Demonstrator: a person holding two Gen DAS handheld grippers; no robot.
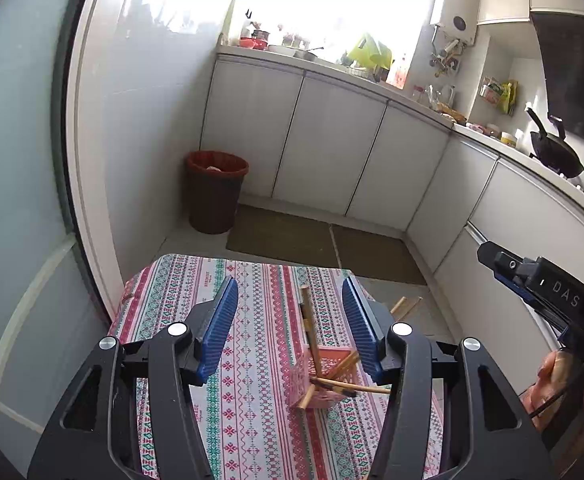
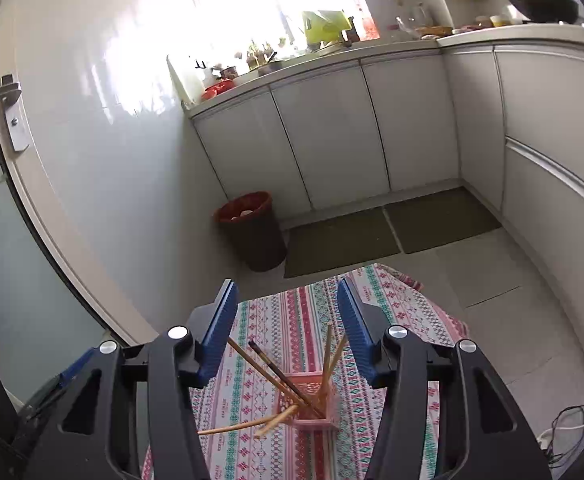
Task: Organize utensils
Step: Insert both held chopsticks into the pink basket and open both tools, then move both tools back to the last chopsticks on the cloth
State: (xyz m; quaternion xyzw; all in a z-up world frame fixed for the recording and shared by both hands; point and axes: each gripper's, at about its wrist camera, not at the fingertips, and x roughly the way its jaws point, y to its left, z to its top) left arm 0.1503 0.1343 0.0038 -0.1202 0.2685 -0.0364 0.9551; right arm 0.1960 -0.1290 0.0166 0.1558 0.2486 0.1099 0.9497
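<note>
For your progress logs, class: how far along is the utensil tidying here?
Mostly done: several chopsticks already stand in the pink holder on the patterned tablecloth. In hand: nothing; left gripper and right gripper are open. Left: two chopsticks apparently lying past the table edge.

Hovering over the chopstick holder

My right gripper [image 2: 288,320] is hanging with jaws spread wide and empty above the pink holder [image 2: 312,404], where wooden chopsticks [image 2: 280,380] are leaning out in several directions on the patterned tablecloth [image 2: 284,312].
</note>
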